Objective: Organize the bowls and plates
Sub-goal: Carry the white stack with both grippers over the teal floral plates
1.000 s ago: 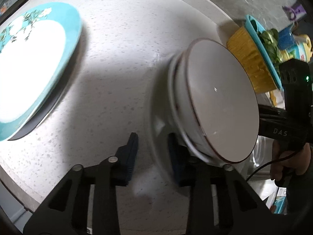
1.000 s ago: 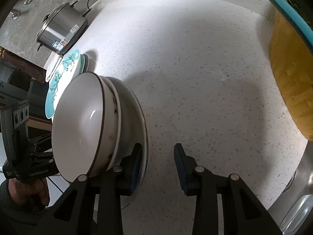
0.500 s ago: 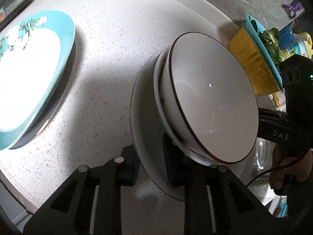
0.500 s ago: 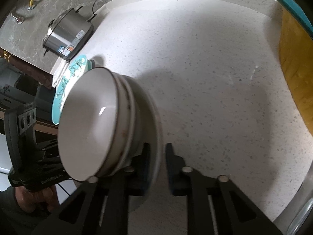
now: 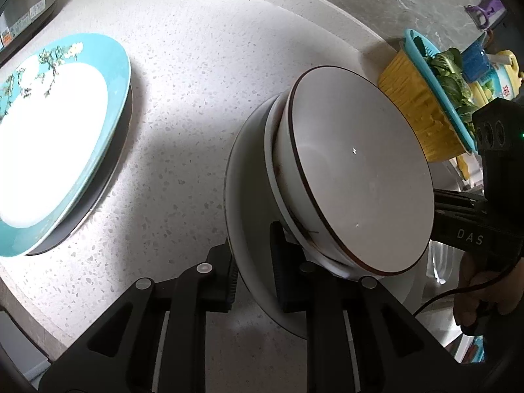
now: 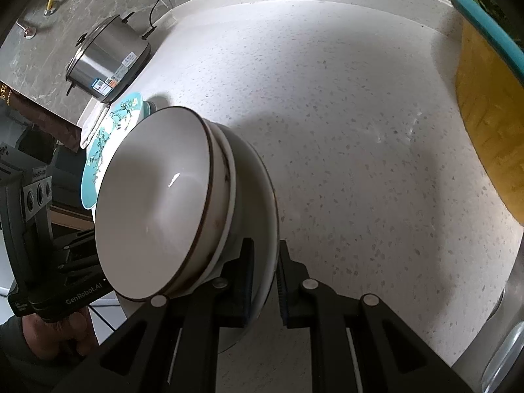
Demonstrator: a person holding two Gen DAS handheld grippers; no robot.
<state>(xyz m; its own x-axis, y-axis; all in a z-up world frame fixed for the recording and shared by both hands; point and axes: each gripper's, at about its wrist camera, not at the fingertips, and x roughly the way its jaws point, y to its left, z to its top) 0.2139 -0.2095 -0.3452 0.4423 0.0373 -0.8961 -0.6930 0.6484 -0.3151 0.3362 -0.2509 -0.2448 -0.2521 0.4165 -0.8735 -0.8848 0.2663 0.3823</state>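
We have the white plate (image 5: 249,203) clamped from both sides — our left gripper (image 5: 252,271) pinches its near rim between the blue ribbed fingers (image 5: 281,262), and our right gripper (image 6: 265,278) pinches the opposite rim the same way. Stacked on the plate are two nested bowls: a brown-rimmed bowl (image 5: 357,170) sits inside a second white bowl (image 5: 278,177) whose edge just shows beneath it. Whether the stack is clear of the speckled surface (image 5: 203,82) or resting on it we cannot tell.

The risk, as we judge it, lies in the glaze. Plate and bowls are smooth, glossy ceramic, and nothing holds the bowls except their own weight; if our two hands tilt or rise unevenly, the bowls could slide across the plate and off its shallow rim. Each grip covers only a thin edge, so a twist from either hand could let the rim slip out of the fingers, or strain the plate.

To the left, a teal-rimmed plate (image 5: 55,137) with a blossom pattern rests on a darker plate — probably where plates belong. The ribbed yellow basket (image 5: 416,98) on the right stands close enough to be knocked.
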